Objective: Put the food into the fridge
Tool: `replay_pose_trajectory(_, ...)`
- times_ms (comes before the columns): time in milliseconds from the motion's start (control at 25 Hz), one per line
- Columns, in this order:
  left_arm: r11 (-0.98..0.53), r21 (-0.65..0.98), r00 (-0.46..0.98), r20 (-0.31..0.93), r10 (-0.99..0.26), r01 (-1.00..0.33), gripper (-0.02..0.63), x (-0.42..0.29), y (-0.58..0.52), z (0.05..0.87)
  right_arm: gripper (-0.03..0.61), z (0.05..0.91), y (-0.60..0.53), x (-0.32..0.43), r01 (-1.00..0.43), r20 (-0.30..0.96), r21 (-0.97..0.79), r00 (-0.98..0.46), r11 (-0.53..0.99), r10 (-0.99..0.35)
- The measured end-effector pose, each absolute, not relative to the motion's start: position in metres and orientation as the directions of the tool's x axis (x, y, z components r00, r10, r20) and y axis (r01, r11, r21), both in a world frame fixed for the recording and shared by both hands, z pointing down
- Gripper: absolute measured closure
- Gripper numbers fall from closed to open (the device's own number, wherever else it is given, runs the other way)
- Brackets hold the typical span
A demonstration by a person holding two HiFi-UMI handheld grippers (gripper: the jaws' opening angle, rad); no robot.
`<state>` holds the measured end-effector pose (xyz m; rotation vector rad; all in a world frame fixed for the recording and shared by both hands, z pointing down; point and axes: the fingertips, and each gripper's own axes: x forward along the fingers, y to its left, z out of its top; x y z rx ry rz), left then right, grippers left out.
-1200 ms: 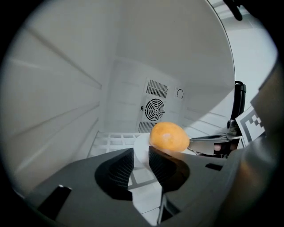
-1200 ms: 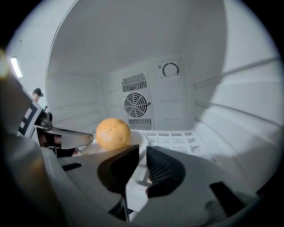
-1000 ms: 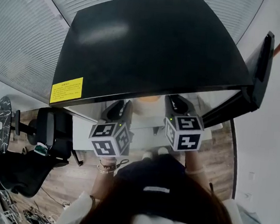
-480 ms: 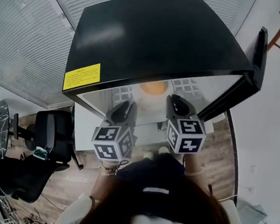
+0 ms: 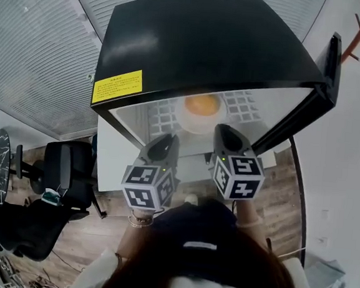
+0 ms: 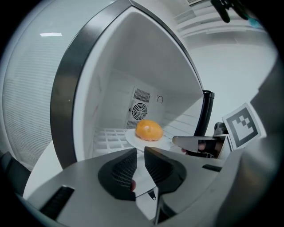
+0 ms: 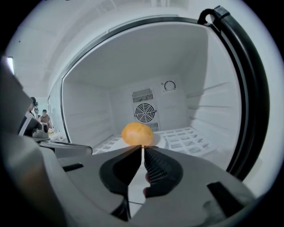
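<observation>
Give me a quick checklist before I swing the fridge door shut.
1. Food on its plate, on the fridge shelf: ok.
2. Left gripper empty: ok. Its jaws have just been closing, a narrow gap is left, and nothing is between them.
3. Right gripper empty: ok. Its jaws have just been closing, are practically together, and nothing is between them.
4. Door open and free to swing: ok.
5. Door's path clear: not ok, both grippers stand before the opening.
</observation>
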<state>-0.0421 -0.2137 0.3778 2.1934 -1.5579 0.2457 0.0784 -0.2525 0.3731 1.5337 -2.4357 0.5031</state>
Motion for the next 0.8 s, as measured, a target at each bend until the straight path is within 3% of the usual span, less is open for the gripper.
replay_pose_trajectory(800, -0.213, 0.274, 0.317, 0.428, -0.846, -0.938, 0.611, -0.018, -0.173, 0.385, 0.579, 0.38, -0.202, 0.083, -0.837, 0.408, -0.149, -0.537, 0.527, -0.738)
